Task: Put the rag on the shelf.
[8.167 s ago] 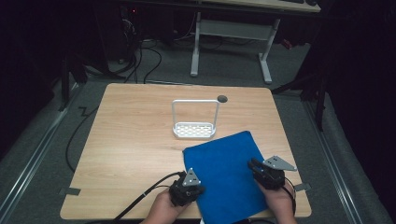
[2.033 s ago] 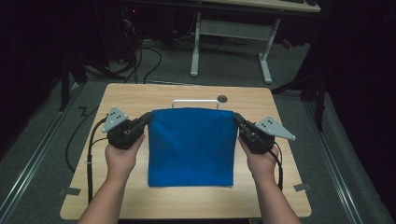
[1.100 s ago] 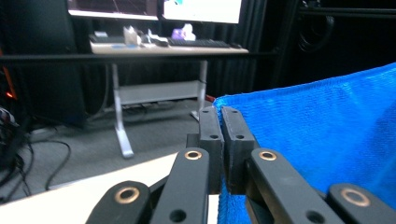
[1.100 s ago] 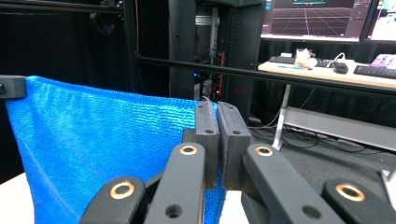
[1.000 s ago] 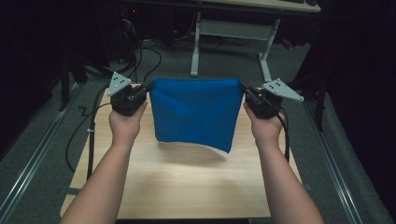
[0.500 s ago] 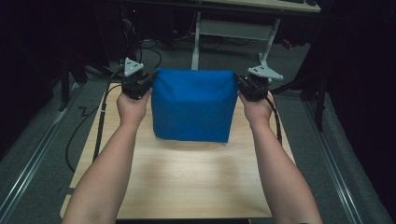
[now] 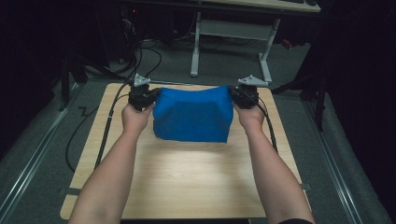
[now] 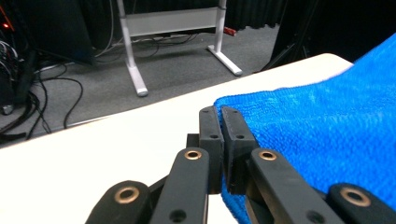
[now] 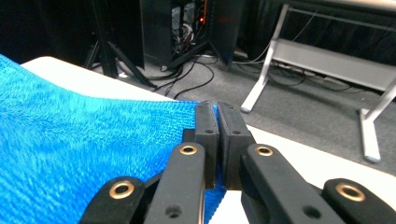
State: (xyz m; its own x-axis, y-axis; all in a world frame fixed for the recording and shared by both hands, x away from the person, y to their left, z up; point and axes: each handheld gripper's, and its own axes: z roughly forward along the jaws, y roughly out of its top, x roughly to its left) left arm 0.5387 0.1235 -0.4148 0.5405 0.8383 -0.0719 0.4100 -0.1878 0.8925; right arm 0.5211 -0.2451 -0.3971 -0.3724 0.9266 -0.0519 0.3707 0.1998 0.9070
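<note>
Black jaws of the left gripper (image 8: 219, 122) are seen pressed together on one upper corner of the blue towel (image 7: 194, 114), the terry cloth being pinched between the two pads. The right gripper (image 9: 215, 119) is likewise clamped on the opposite upper corner, a thin line of blue showing between its jaws. In the high view the left gripper (image 7: 142, 95) and the right gripper (image 7: 245, 94) are held at either side of the towel, level with each other, and the cloth is stretched between them with its top edge sagging slightly in the middle. The towel is held over the far half of the table (image 7: 187, 182), its lower edge hanging down toward the wood; whether that edge touches the surface cannot be told.

Beneath and nearer than the towel, the tabletop is a pale wood-grain board with rounded corners, brightly lit at its centre. A wide stretch of bare wood lies between the towel and the near edge, crossed only by the person's two forearms. Narrow strips of wood are left free to either side of the towel, and the far edge runs just behind it.

Beyond the towel, grey carpet is seen, with black cables (image 7: 135, 56) trailing across it and the white legs of a desk frame (image 7: 231, 35) standing further back. The surroundings are dark.

Counted: one towel, two grippers, one table, one desk frame.
</note>
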